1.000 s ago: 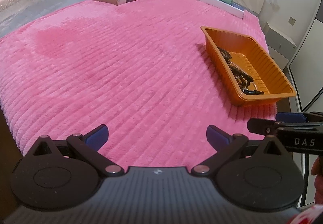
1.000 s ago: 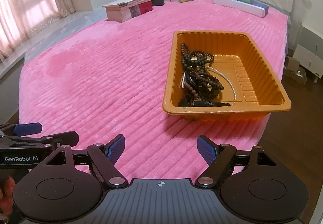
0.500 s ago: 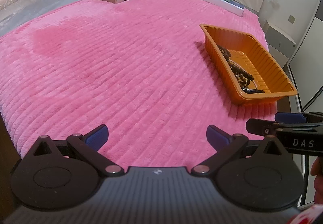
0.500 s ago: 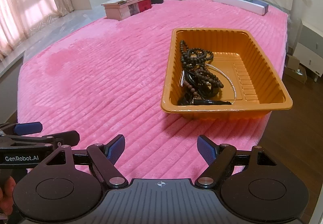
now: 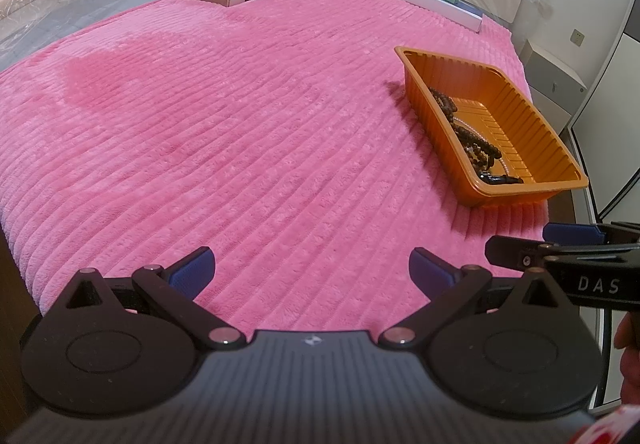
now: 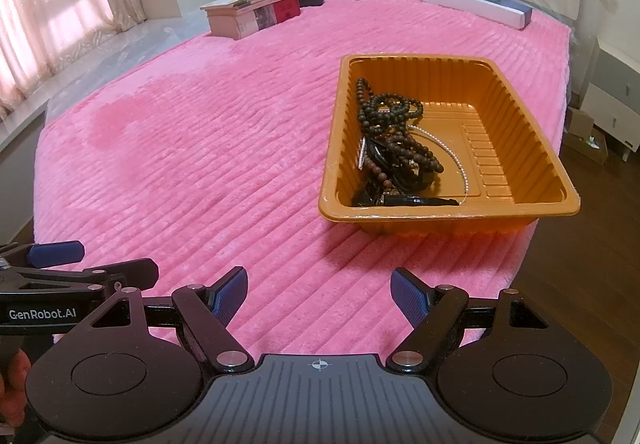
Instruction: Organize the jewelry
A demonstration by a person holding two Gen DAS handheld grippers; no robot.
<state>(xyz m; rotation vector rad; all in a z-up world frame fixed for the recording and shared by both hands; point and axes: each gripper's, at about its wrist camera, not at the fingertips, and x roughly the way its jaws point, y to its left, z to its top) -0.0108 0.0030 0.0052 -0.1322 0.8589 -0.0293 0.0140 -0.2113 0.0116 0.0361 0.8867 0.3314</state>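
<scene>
We hold the left gripper (image 5: 311,268) and the right gripper (image 6: 319,294) above the pink blanket (image 5: 240,123), jaws spread and empty. The jewelry (image 6: 394,147) lies heaped in the orange tray (image 6: 528,147) near the bed's edge; tugging one tangled strand may drag others or tip the tray off
</scene>
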